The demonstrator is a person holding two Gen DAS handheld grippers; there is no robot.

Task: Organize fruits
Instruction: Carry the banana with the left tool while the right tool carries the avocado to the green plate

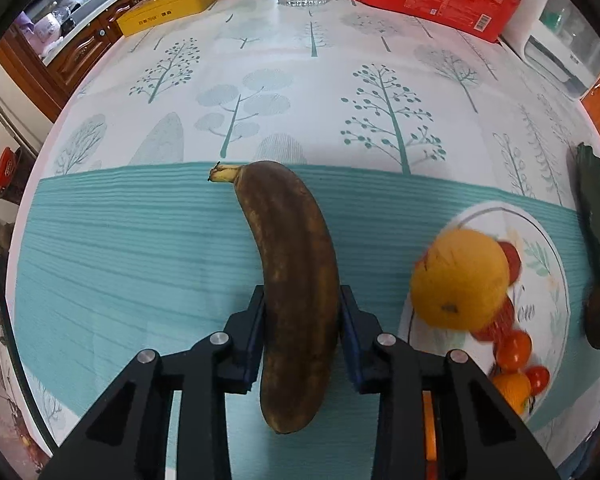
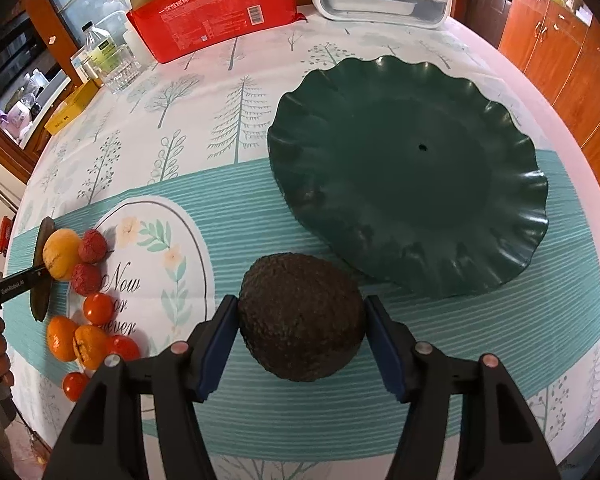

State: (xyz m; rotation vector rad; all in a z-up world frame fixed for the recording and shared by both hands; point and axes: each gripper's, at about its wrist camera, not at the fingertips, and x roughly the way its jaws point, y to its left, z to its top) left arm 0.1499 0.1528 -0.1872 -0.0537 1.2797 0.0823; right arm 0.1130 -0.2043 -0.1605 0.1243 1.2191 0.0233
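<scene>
Green plate, beyond the right gripper: empty, nothing sorted yet. Left gripper: jaws pinching the banana between them; right jaws spread about the avocado, left pad touching. Small fruits loose on the desk, left of them.

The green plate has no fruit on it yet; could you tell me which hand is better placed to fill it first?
Probably the right: its gripper brackets the avocado right beside the green plate. The left gripper grips the banana farther away.
</scene>
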